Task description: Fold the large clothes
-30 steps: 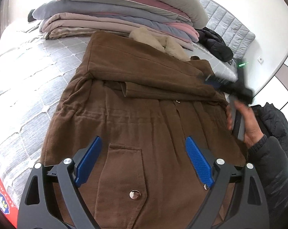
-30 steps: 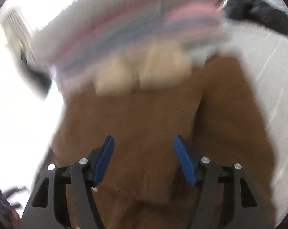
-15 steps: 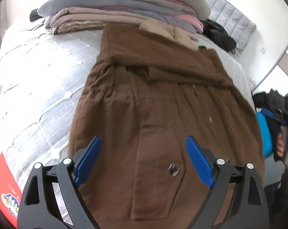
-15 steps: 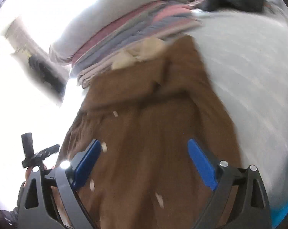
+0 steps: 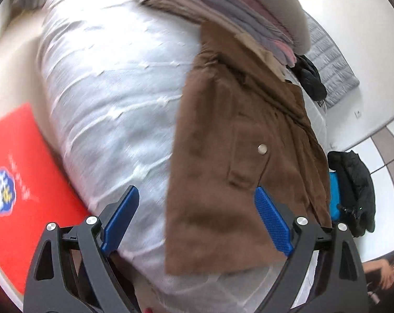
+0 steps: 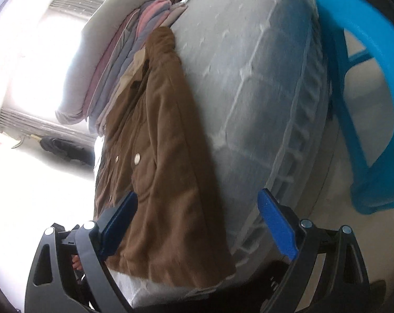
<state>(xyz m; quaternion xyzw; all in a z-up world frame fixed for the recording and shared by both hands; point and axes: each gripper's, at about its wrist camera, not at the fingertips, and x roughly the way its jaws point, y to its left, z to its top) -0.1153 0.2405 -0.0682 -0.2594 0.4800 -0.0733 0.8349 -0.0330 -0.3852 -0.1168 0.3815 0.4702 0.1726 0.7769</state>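
Observation:
A large brown coat (image 5: 238,156) lies flat on the white quilted mattress (image 5: 113,99), its sleeves folded across the chest and its hem at the near edge. It also shows in the right wrist view (image 6: 160,172). My left gripper (image 5: 197,221) is open and empty, just short of the hem's left corner. My right gripper (image 6: 197,224) is open and empty, just short of the hem's right corner, over the mattress (image 6: 259,104) edge.
A stack of folded quilts (image 5: 238,0) lies at the head of the bed, also in the right wrist view (image 6: 118,52). A red box (image 5: 16,182) sits at the left. A blue plastic stool (image 6: 366,109) and dark clothes (image 5: 353,187) stand right of the bed.
Both grippers have pulled back from over the coat's body to its hem at the bed's near edge. The left has swung left, the right to the right. Both stay open.

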